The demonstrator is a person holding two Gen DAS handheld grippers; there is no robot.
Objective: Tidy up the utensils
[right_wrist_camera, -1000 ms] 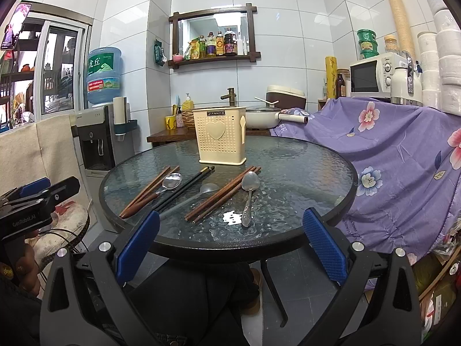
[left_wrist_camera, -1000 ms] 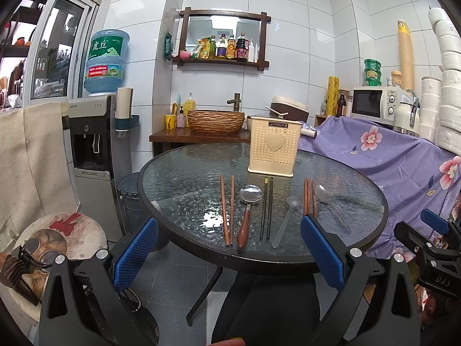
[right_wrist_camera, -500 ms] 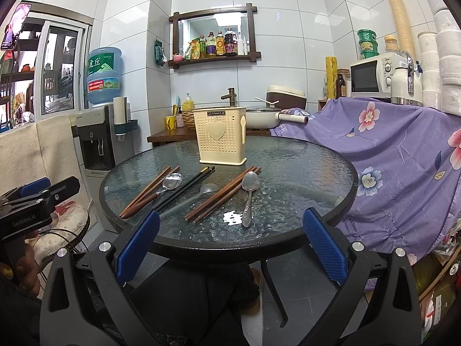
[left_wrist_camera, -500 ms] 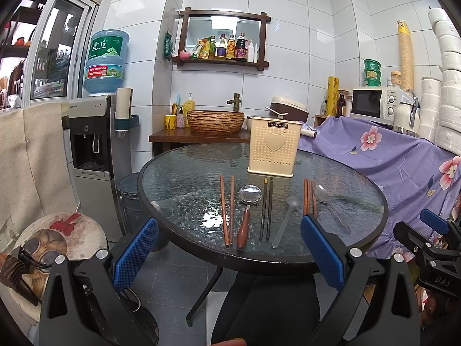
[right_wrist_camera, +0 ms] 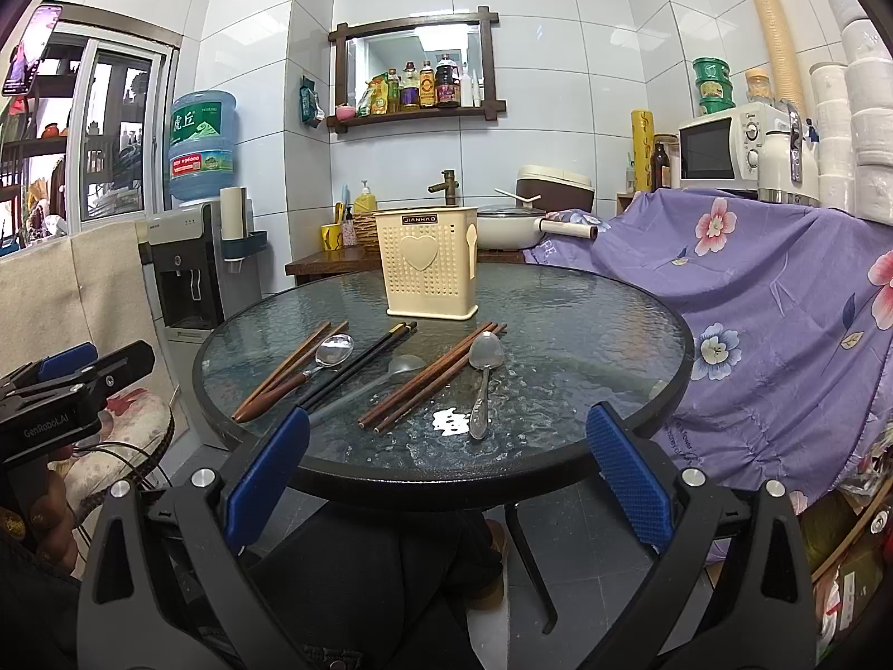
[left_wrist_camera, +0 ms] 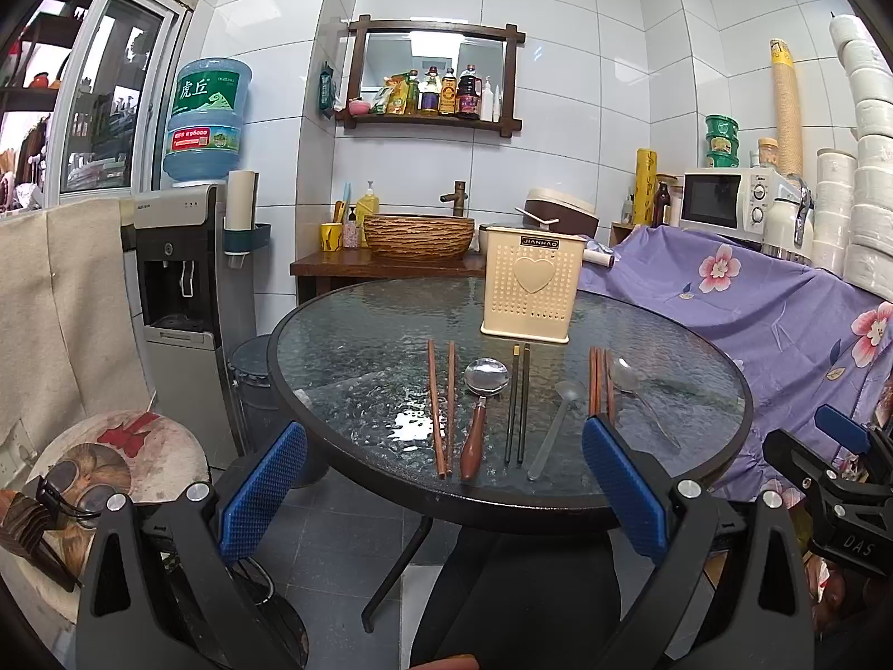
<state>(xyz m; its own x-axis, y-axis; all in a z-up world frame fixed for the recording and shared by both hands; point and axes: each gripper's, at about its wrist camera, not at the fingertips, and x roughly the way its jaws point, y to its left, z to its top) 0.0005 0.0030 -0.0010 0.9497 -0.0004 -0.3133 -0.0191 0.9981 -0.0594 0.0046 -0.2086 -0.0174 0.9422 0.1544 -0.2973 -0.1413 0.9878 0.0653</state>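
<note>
A cream perforated utensil holder (left_wrist_camera: 530,287) (right_wrist_camera: 428,271) stands at the back of a round glass table (left_wrist_camera: 346,368) (right_wrist_camera: 586,329). In front of it lie brown chopsticks (left_wrist_camera: 441,407), a wooden-handled spoon (left_wrist_camera: 481,407), black chopsticks (left_wrist_camera: 518,402), a grey spoon (left_wrist_camera: 555,424), a second brown pair (left_wrist_camera: 598,382) and a metal spoon (right_wrist_camera: 483,379). My left gripper (left_wrist_camera: 443,494) is open and empty, held before the table's near edge. My right gripper (right_wrist_camera: 446,474) is open and empty, also short of the edge.
A water dispenser (left_wrist_camera: 178,279) and a round stool (left_wrist_camera: 111,458) stand left of the table. A purple flowered cloth (right_wrist_camera: 781,301) covers furniture on the right. A wooden counter with a basket sink (left_wrist_camera: 418,234) is behind the table.
</note>
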